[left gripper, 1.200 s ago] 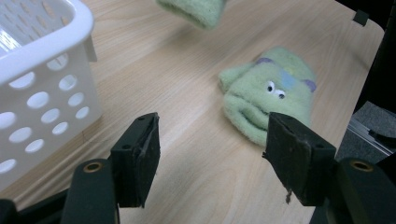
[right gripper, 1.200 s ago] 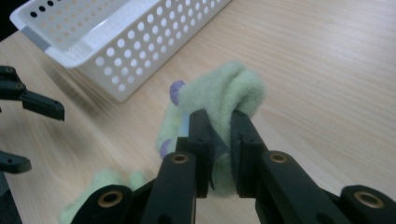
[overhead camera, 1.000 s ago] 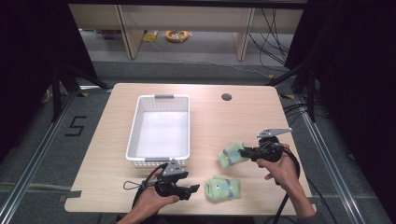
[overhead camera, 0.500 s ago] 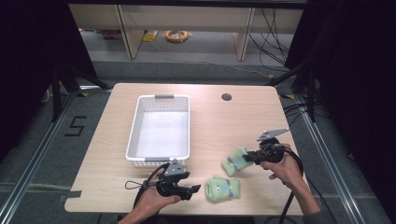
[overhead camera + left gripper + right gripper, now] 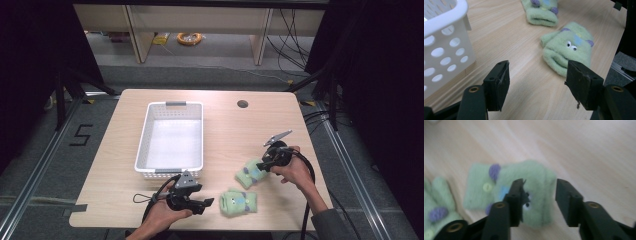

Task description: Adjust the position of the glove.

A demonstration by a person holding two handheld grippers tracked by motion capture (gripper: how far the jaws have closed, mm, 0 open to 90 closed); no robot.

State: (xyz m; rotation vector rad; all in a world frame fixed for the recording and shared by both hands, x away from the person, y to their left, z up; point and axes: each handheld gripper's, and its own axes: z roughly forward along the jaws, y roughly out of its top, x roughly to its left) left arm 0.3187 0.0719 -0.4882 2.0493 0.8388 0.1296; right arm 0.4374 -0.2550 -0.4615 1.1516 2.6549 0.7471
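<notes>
Basket: white perforated basket [image 5: 172,140] on the table [image 5: 230,125], left of centre; taken as landmark. Its holed wall also shows at the left edge of the left gripper view [image 5: 441,50].
Left hand-held gripper: [image 5: 202,204] just in front of the basket's near right corner, low over the table, pointing right. Jaws stand wide with bare wood between them in the left gripper view [image 5: 537,86]; nothing held.
Left hand: [image 5: 162,215] comes in from the bottom edge, in front of the basket, wrapped round the gripper body.
Near sock: green fuzzy sock with eyes and purple spots [image 5: 239,201], flat on the table, right of and in front of the basket, just beyond the left jaws' tips [image 5: 569,47].
Far sock: second green sock [image 5: 250,172], right of the basket's near end, a little behind the near sock; the two lie close, contact not clear. Seen at top of the left gripper view [image 5: 540,12].
Right hand-held gripper: [image 5: 264,164] well right of the basket, at the far sock's right end. Jaws have just been opening; they now stand partly apart over the sock [image 5: 534,195], pads not pressing it [image 5: 539,200]. View blurred.
Right hand: [image 5: 292,170] behind that gripper, farthest right from the basket.
</notes>
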